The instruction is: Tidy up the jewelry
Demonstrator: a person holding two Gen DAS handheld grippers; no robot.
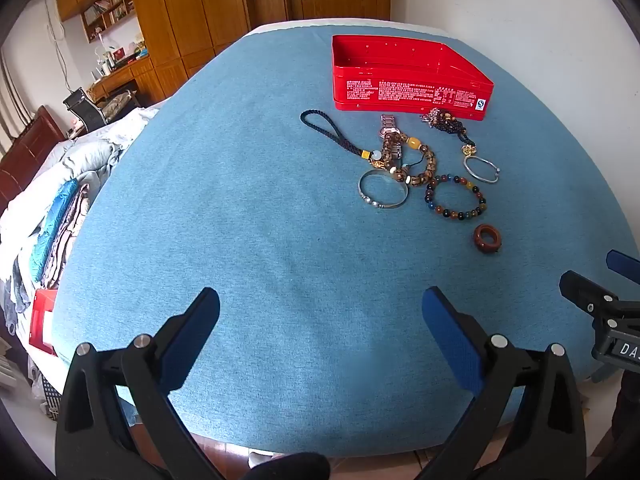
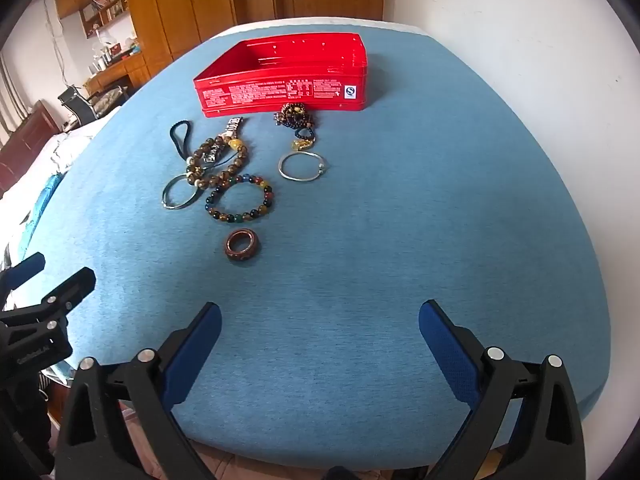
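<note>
An open red tin [image 1: 412, 94] [image 2: 280, 94] stands at the far side of the blue-covered table [image 1: 240, 220] [image 2: 420, 220]. In front of it lie several jewelry pieces: a brown ring [image 1: 487, 237] [image 2: 241, 245], a multicolour bead bracelet [image 1: 456, 197] [image 2: 240, 199], a silver bangle [image 1: 482, 168] [image 2: 302, 165], a second silver bangle [image 1: 382, 192] [image 2: 179, 194], a brown bead bracelet with a dark cord [image 1: 408, 156] [image 2: 218, 158] over a watch [image 1: 390, 124], and dark beads [image 1: 446, 120] [image 2: 296, 118]. My left gripper [image 1: 320, 316] and right gripper [image 2: 320, 326] are open and empty, near the table's front edge.
A bed with piled bedding [image 1: 52, 200] lies left of the table. Wooden wardrobes and a door [image 1: 240, 0] stand behind. A white wall [image 2: 520, 40] is on the right. A red box [image 1: 40, 320] sits low at the left.
</note>
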